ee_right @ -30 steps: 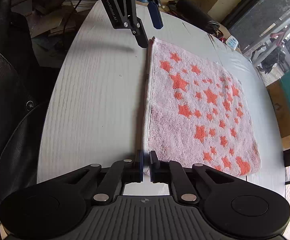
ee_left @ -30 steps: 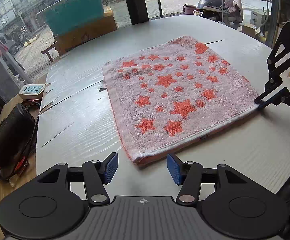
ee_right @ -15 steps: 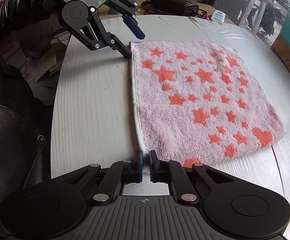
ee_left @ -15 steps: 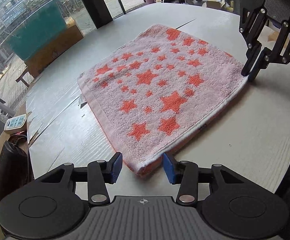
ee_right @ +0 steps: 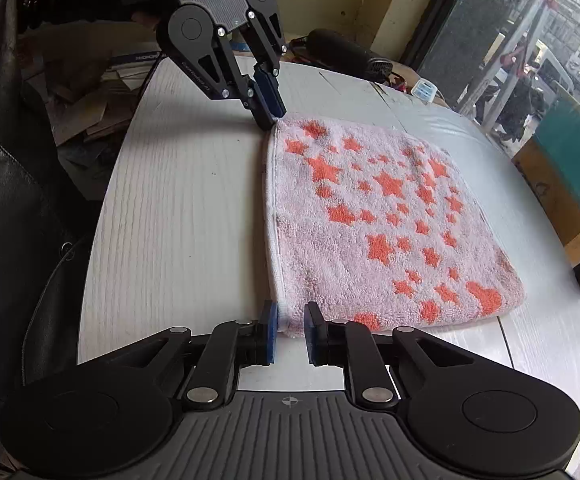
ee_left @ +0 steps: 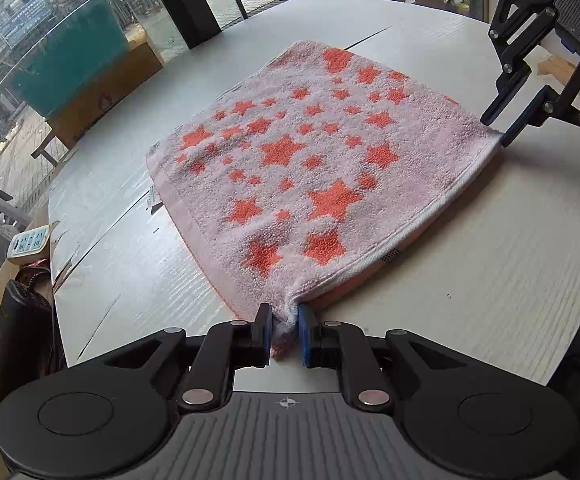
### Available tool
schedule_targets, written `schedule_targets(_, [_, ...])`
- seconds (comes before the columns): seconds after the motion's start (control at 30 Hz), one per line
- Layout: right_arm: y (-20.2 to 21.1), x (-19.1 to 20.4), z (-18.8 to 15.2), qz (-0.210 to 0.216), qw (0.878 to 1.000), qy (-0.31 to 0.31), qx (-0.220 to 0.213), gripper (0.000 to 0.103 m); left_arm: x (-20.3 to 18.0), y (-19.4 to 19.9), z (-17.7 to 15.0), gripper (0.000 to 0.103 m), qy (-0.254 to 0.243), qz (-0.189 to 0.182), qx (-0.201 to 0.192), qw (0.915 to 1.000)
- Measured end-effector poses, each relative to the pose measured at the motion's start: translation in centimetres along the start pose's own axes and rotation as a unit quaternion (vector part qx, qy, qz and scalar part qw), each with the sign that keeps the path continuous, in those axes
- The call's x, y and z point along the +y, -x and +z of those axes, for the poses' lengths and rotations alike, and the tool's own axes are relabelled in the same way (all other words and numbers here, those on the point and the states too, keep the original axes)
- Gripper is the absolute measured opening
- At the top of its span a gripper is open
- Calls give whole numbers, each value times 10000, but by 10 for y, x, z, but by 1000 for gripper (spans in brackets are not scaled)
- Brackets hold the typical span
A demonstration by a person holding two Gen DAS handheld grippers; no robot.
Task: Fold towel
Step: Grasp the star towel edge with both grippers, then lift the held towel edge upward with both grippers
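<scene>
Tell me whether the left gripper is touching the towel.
Touching. The left wrist view shows the left gripper with its jaws just closed, pinching a bunched corner of the towel.

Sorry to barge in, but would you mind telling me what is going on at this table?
A person is folding a pink star-patterned towel on a white table, with hand-held tongs at its two near corners. The left tongs have just been closing and now pinch one bunched corner. The right tongs have just been opening: the other corner lies between the pads, apparently released.
</scene>
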State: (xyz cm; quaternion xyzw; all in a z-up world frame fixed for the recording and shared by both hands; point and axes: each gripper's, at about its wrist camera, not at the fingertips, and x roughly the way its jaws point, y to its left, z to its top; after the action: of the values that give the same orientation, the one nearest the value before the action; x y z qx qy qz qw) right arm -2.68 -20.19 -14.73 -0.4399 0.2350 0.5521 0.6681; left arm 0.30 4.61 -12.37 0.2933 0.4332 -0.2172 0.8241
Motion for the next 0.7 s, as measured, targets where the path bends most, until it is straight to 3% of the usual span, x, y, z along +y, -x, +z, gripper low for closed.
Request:
schedule_targets(0.1, [0,18,-7,-182,9959,881,54,18,-3,2,-2,18,-198,28,18,9998])
schedule_targets(0.27, [-12,23,-4,-394,9854,1657,85,18,-5,6,-4,21,-386,-4,56,9992])
schedule_targets(0.37, [-18,10,7,-223,9920,1200,311,18,-5,6,-3,21,-309,-4,62,9995])
schedule_targets(0.5, [-25,2,11,-167,9950,867,458,8,-2,8,-4,27,-175,96,36,9998])
schedule_targets(0.7, [-9,-18,21,114,9997,105,173,7,-5,22,-8,30,-365,132,-250,9989])
